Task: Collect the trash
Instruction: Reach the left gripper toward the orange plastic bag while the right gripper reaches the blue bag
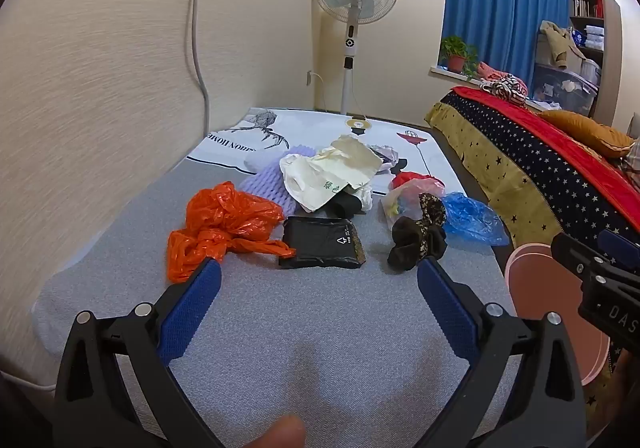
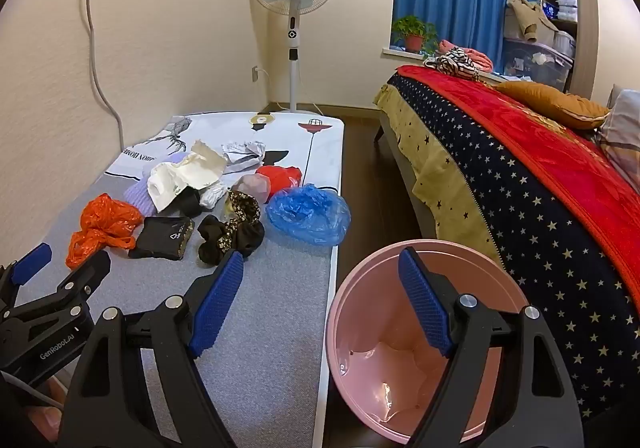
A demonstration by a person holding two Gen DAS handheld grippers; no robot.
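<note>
Your left gripper point(image 1: 319, 272) gapes wide and empty before the orange bag point(image 1: 224, 224); your right gripper point(image 2: 320, 268) (also spread, empty) hangs by the pink bin point(image 2: 416, 348).

- left gripper point(image 1: 319, 280): black plastic frame, two angular arms, blue textured pads point(image 1: 188, 312) on fingers
- silver round screws point(image 1: 143, 309) at arm joints
- right gripper point(image 2: 320, 288): same black frame, blue pads, silver screws
- white "GenRobot.AI" print on left gripper body, lower left of right view
- white "DAS" letters on right gripper, right edge of left view
</note>
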